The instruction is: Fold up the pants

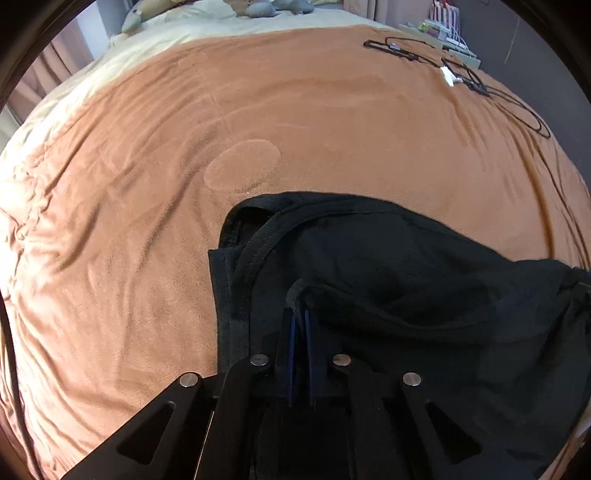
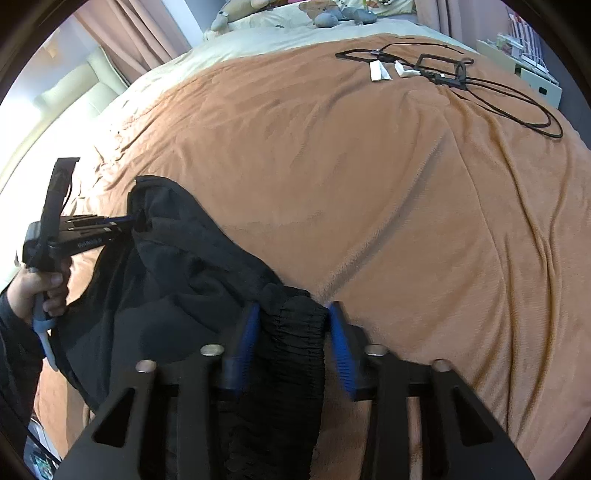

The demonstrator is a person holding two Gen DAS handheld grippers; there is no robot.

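Black pants (image 1: 424,280) lie bunched on the brown blanket (image 1: 258,122), at the near edge of the bed. My left gripper (image 1: 300,314) is shut on a fold of the pants' edge. It also shows in the right wrist view (image 2: 127,223), at the left, pinching the pants (image 2: 192,266). My right gripper (image 2: 293,314) is open, with its blue pads (image 2: 248,332) on either side of the gathered elastic waistband (image 2: 295,332). The pads do not press the band.
Black cables and frames (image 2: 461,74) with small white pieces (image 2: 378,70) lie at the far right of the blanket (image 2: 369,184). Plush toys (image 2: 340,14) sit at the head of the bed. A white shelf (image 2: 539,85) stands beyond the right edge.
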